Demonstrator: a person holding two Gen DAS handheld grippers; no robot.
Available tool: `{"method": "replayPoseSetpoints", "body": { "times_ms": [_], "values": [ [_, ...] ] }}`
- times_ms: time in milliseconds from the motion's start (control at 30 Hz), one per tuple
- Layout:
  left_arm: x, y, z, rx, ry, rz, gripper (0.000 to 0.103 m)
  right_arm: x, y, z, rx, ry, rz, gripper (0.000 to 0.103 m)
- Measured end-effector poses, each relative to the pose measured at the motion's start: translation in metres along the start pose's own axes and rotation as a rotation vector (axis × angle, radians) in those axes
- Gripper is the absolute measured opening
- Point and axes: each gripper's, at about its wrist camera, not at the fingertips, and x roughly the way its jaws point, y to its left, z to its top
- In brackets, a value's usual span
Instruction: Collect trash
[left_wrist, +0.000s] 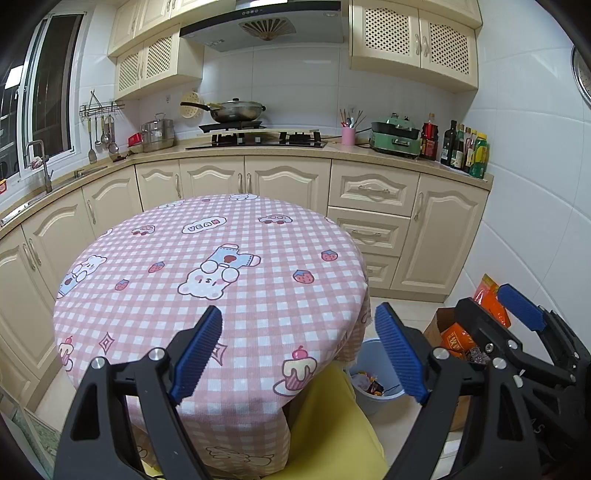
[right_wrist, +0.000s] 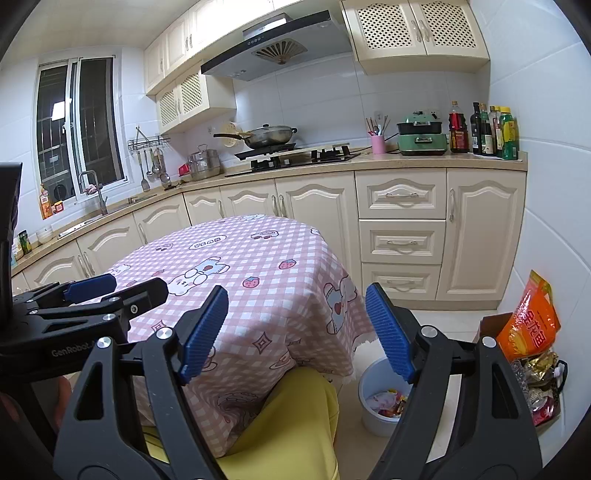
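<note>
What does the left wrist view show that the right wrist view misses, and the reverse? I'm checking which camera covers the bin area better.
Only the left wrist view shows the round wall clock at its right edge. Only the right wrist view shows the orange bottle on the windowsill and the bowls by the sink. Both show the pink checked tablecloth, bare of trash, the blue bin holding wrappers, the orange bag, and both open grippers, left gripper and right gripper.

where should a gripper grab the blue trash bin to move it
Grip the rim of the blue trash bin from above, one finger inside, one outside. It stands upright and open-topped on the floor beside the table, with wrappers low inside; the side away from the overhanging tablecloth looks clearest.
</note>
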Motion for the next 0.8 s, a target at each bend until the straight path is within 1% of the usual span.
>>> {"method": "replayPoseSetpoints", "body": {
  "times_ms": [800],
  "values": [
    [0.001, 0.0058, -0.0005, 0.007, -0.002, -0.003, 0.084, -0.0007, 0.0011, -0.0011, 0.005, -0.001, -0.001, 0.079]
  ]
}}
